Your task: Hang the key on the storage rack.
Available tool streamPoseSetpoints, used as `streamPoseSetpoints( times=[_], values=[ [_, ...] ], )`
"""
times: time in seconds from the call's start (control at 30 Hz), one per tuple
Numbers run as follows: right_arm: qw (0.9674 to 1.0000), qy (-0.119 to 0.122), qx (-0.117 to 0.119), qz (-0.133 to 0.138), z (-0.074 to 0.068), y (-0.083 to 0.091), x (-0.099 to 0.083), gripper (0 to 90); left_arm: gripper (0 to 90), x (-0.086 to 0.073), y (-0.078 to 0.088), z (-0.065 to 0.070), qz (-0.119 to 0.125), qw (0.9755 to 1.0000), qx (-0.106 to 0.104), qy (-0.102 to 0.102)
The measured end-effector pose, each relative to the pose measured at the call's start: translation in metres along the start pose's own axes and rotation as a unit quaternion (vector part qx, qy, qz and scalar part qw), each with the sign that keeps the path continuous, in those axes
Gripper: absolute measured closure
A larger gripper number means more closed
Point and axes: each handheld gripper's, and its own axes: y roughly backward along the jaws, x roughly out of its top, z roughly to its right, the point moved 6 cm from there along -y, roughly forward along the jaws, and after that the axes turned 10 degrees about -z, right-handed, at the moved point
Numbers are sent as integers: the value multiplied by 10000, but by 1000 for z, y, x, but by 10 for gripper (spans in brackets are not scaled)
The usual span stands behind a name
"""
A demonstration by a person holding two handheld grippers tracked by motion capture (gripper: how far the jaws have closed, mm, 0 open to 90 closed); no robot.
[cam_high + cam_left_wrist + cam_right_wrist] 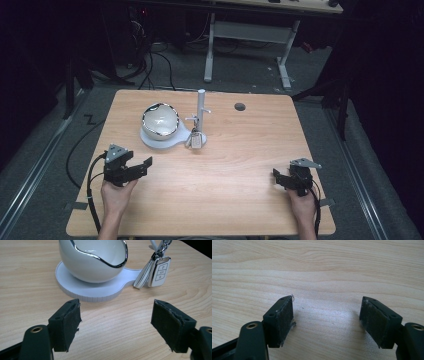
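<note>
White egg-shaped bowl with a chrome-edged opening, seated on a flat white base toward the far left of the table. Just right of the bowl, on the same base, a slim white upright post with short side pegs. Hanging from a peg, down beside the bowl's right flank, a white car key fob with a silver ring; in the left gripper view the fob showing three buttons, with a second white fob-like piece leaning against it, lower ends near the table beside the base. Behind and right of the bowl, a small dark round hole in the table. In front of the bowl and a little left, the left tongs, gripped by the left hand, jaws spread wide, nothing between them, aimed toward the bowl. Well apart from the bowl, at the near right of the table, the right tongs in the right hand, jaws likewise spread with bare woodgrain between them. Beyond the table, behind the bowl, dark floor, cables and the white legs of another desk.
</note>
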Motion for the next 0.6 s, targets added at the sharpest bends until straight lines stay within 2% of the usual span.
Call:
streamPoseSetpoints(
  times=[0.13,0.27,0.6],
  values=[
    [10000,-1,-2,-1,0,0,0,273,238,-4,-2,0,1,10000,-1,40],
    [10000,-2,-3,0,0,0,0,273,236,-10,-6,-3,-53,9999,128,1],
    [10000,-4,-4,0,0,0,0,273,235,-16,-14,-6,-132,9998,148,43]
  ],
)
